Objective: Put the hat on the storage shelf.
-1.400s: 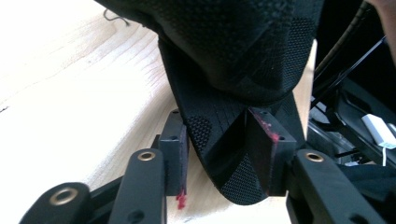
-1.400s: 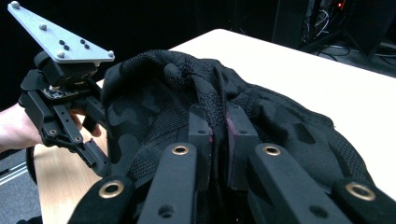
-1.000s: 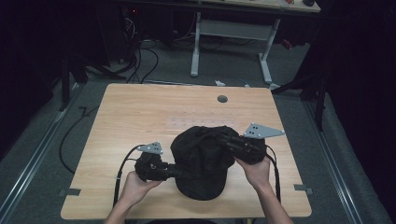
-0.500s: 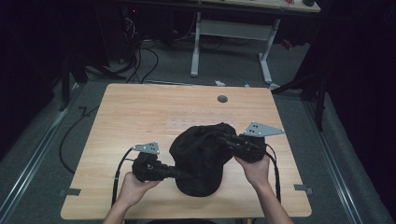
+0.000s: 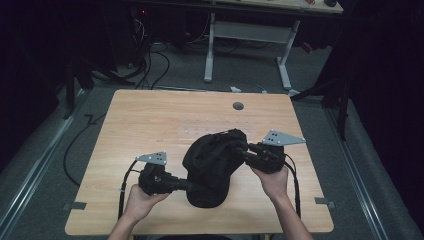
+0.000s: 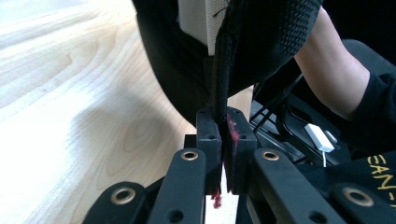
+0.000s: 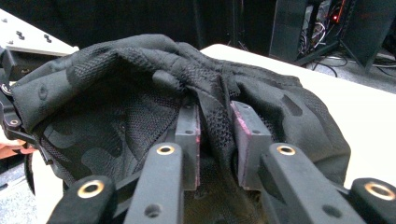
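Black mesh cap [image 5: 212, 162] with camouflage pattern, crumpled, pinched by left claw [image 6: 223, 135] and right claw [image 7: 215, 135]

In the high view, our forearms enter from the bottom edge. Our left hand [image 5: 141, 200] sits in the lower left of the frame, wrapped around the left tool [image 5: 186, 185], whose jaws point right toward the centre. Our right hand [image 5: 273, 181] sits lower right of centre and grips the right tool [image 5: 240, 148], which points left and slightly up.

In the left tool view, our left tool [image 6: 222, 126] has its jaws pressed together on a thin black edge of fabric. In the right tool view, our right tool [image 7: 215, 130] has its jaws closed on a bunched fold of mesh fabric.
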Tool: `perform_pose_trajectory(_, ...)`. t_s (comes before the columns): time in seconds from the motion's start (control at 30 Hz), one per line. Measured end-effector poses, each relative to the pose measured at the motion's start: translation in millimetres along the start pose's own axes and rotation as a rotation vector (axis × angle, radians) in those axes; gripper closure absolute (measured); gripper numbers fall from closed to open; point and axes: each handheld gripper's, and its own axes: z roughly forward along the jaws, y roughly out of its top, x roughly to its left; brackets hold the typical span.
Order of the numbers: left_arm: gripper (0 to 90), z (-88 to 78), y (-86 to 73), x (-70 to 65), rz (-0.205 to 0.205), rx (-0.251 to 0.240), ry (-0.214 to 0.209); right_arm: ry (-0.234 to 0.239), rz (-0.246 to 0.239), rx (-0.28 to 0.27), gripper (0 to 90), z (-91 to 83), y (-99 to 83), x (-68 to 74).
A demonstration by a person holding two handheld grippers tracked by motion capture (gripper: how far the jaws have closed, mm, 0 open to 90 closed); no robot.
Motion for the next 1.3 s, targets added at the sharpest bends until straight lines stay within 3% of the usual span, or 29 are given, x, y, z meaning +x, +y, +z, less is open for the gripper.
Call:
perform_pose_trajectory(0.23,86.6,-4.3,-0.6,0.2,0.007,-0.019,0.029,-0.02,0.002,0.019,58.6,1.8,-1.7,-0.3)
perform_pose_trajectory(0.5,86.8,-9.3,0.4,-2.9,0.019,-0.048,0.048,-0.04,-0.012,-0.005,46.1,1.0,-1.2,2.0)
perform_pose_trajectory(0.97,86.8,-13.4,1.4,-3.9,0.022,-0.063,0.071,-0.073,0.001,-0.029,35.0,-6.1,-6.7,-2.0)
perform_pose_trajectory(1.3,86.8,-26.4,0.7,-1.6,0.001,-0.122,0.112,-0.11,0.038,-0.022,33.2,-14.7,-20.4,-10.6)
